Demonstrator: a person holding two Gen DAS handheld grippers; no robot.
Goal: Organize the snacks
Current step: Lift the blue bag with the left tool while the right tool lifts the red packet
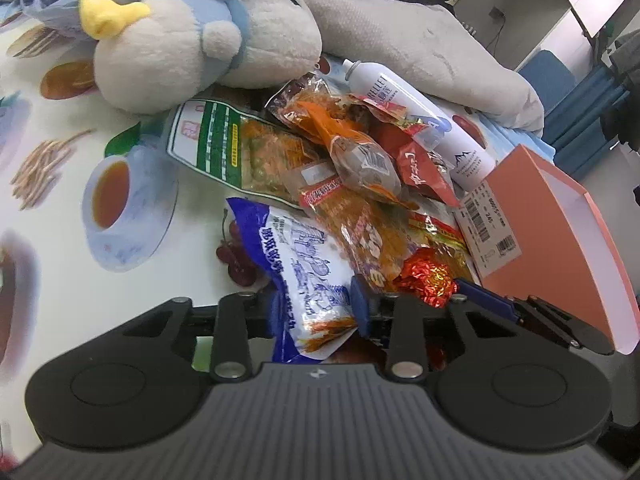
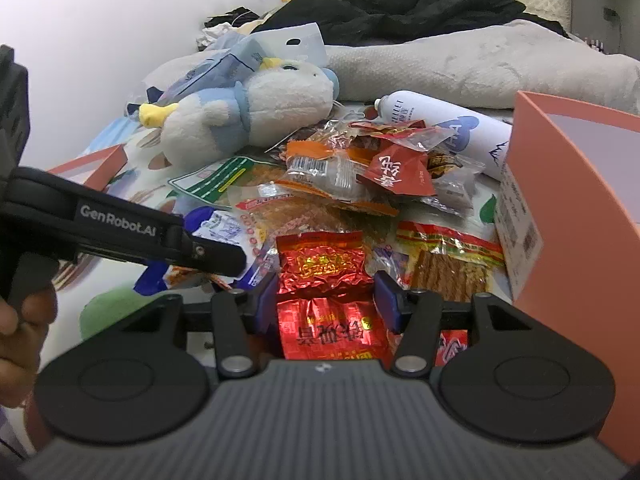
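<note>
The left claw (image 1: 316,300) is clamped on the blue-and-white crinkly plastic snack bag (image 1: 298,264), whose long axis runs toward 11 o'clock, while the right claw (image 2: 326,300) grips the shiny red foil packet (image 2: 324,276), the salmon-pink cardboard box (image 2: 580,208) standing open at 3 o'clock.
</note>
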